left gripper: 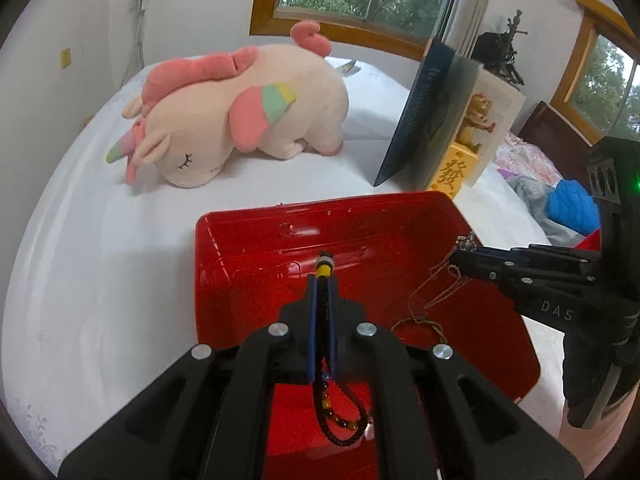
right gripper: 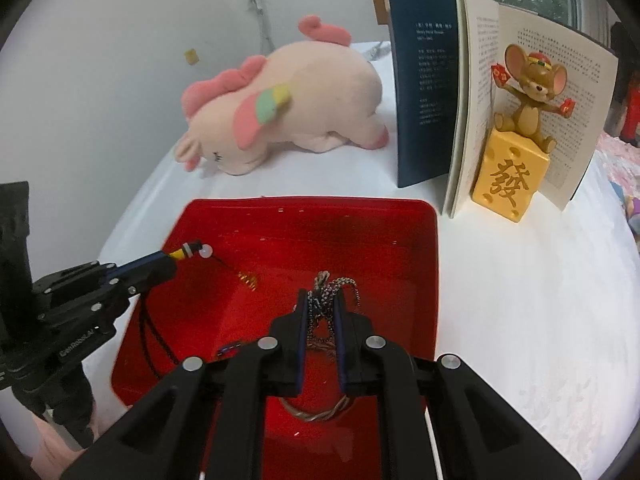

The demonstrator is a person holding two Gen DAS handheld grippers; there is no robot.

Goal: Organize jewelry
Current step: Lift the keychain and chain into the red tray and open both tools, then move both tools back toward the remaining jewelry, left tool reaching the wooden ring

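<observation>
Over the tray, left gripper pinches a cord, right gripper a chain; next, ease both jaws open to drop them

A glossy red tray, a pink plush unicorn and a yellow block with gold lettering are seen

The matte black plastic left gripper carries blue-edged fingers and round silver screws. The matching black right gripper looks alike; white lettering at centre right of the left view reads, perhaps, "DAS". Bare skin shows at the lower left of the right view.
</observation>
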